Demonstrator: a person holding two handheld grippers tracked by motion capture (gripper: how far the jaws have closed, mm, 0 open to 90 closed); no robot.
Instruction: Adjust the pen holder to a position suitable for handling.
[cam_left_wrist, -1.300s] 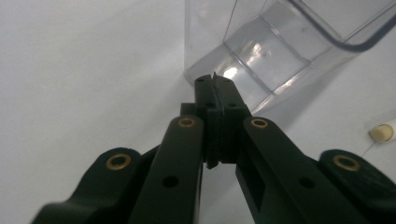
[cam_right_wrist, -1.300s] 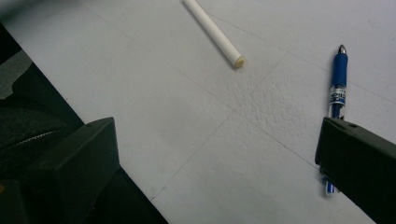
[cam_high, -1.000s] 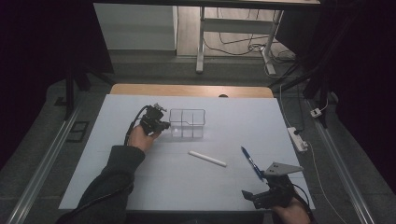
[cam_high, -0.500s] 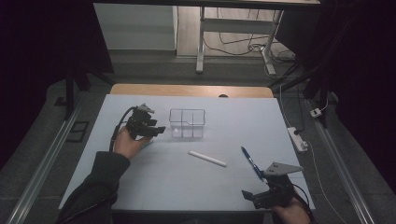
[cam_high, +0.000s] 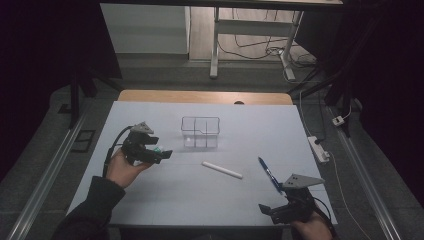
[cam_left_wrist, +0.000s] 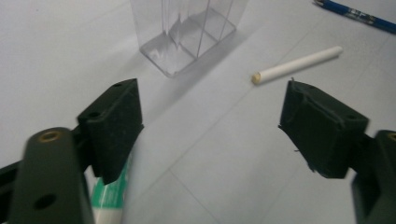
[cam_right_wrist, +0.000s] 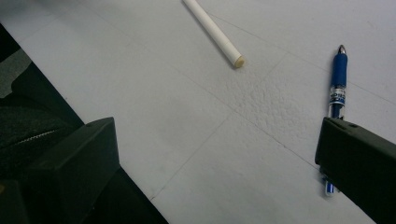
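Note:
My left gripper (cam_high: 156, 146) hovers over the white table, left of a clear divided box (cam_high: 200, 132). Its jaws have just been opening and stand wide apart (cam_left_wrist: 210, 107) with nothing between the pads. A green-and-white tube (cam_left_wrist: 109, 200) shows under its left jaw; I cannot tell whether it rests on the table. It appears at the jaw tips (cam_high: 158, 149) from above. A white stick (cam_high: 222, 170) and a blue pen (cam_high: 267, 172) lie mid-table. My right gripper (cam_high: 276, 204) sits at the front right, open (cam_right_wrist: 219, 154), its right jaw over the blue pen's (cam_right_wrist: 337, 79) near end.
The clear box (cam_left_wrist: 187, 32) stands upright ahead of the left jaws, the white stick (cam_left_wrist: 299, 65) to its right. The table's front edge (cam_right_wrist: 154, 200) runs just under the right gripper. A power strip (cam_high: 320, 149) lies off the table's right side.
The left gripper has drawn away from the clear box to the left and risen a little, and its jaws have gone from shut to wide apart. The right gripper has stayed put.

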